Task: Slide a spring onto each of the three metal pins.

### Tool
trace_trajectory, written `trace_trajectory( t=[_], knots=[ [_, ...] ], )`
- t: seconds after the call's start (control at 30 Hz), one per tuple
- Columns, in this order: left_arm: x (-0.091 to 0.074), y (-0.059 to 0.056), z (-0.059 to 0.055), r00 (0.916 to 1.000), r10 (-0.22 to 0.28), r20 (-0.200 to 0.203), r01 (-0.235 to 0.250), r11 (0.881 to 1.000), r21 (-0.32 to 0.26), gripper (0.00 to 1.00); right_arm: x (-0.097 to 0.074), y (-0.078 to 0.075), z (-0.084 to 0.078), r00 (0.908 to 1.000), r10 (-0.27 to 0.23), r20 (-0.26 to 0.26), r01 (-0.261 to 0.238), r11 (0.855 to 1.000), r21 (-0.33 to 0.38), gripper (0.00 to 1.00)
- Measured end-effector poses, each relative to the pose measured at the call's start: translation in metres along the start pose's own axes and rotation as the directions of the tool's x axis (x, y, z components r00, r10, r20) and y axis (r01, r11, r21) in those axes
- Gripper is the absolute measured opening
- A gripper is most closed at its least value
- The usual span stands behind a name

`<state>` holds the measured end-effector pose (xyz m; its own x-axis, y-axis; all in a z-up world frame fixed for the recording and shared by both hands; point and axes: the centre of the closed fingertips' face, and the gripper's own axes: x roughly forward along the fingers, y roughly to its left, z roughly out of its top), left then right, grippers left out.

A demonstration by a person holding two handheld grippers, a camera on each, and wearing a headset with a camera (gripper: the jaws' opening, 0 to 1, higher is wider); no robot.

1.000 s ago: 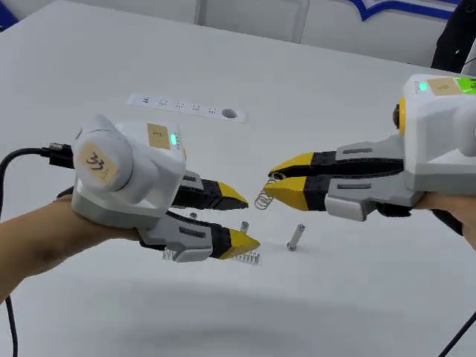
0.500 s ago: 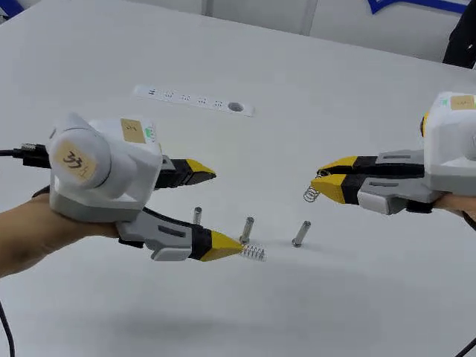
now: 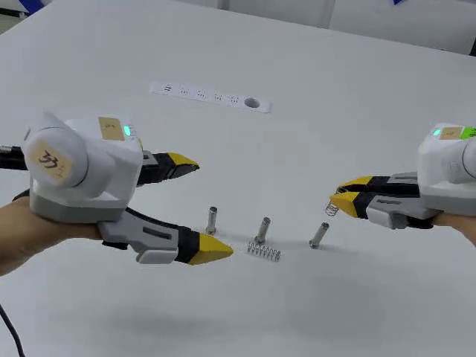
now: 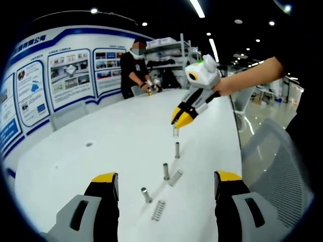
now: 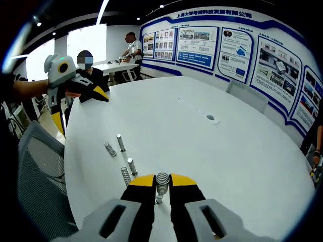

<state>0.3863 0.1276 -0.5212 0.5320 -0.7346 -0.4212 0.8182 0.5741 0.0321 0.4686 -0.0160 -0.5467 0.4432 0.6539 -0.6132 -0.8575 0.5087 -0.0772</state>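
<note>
The right gripper [image 3: 341, 199] has its jaws pinched on a spring [image 3: 332, 209], dangling it just over the right-hand pin [image 3: 318, 234], one place right of the middle pin [image 3: 262, 229]; touching or not, I can't tell. The left gripper [image 3: 199, 207] hovers left of the middle pin, jaws spread wide with nothing between them, flanking the left-hand pin [image 3: 212, 219]. A loose spring [image 3: 264, 253] lies flat on the white table [image 3: 312, 111] just in front of the middle pin. A second loose spring [image 4: 158, 210] lies further left. A power strip [image 3: 212, 97] sits well beyond the middle pin.
</note>
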Motion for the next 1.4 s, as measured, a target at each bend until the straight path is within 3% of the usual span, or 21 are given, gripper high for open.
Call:
trace_trajectory(
  t=[0.5, 0.9, 1.03, 1.4],
  knots=[
    [-0.003, 0.004, -0.007, 0.9994, 0.036, 0.003, -0.036, 0.998, -0.043, 0.84, 0.008, 0.0, -0.018, 0.9992, 0.008, -0.04, -0.007, 1.0, 0.018, 0.1],
    [-0.004, 0.006, -0.014, 0.9988, 0.049, -0.01, -0.049, 0.997, -0.061, 0.87, 0.012, -0.002, -0.018, 0.9999, 0.007, -0.012, -0.006, 0.998, 0.069, 0.1],
    [-0.005, 0.007, -0.009, 0.9983, 0.055, 0.018, -0.053, 0.995, -0.088, 0.86, 0.013, 0.0, -0.018, 0.9999, 0.01, -0.013, -0.009, 0.997, 0.073, 0.1],
    [-0.004, 0.007, -0.009, 0.9984, 0.054, 0.014, -0.053, 0.995, -0.09, 0.85, 0.017, 0.002, -0.027, 0.9995, 0.008, -0.029, -0.005, 0.997, 0.082, 0.11]
  ],
)
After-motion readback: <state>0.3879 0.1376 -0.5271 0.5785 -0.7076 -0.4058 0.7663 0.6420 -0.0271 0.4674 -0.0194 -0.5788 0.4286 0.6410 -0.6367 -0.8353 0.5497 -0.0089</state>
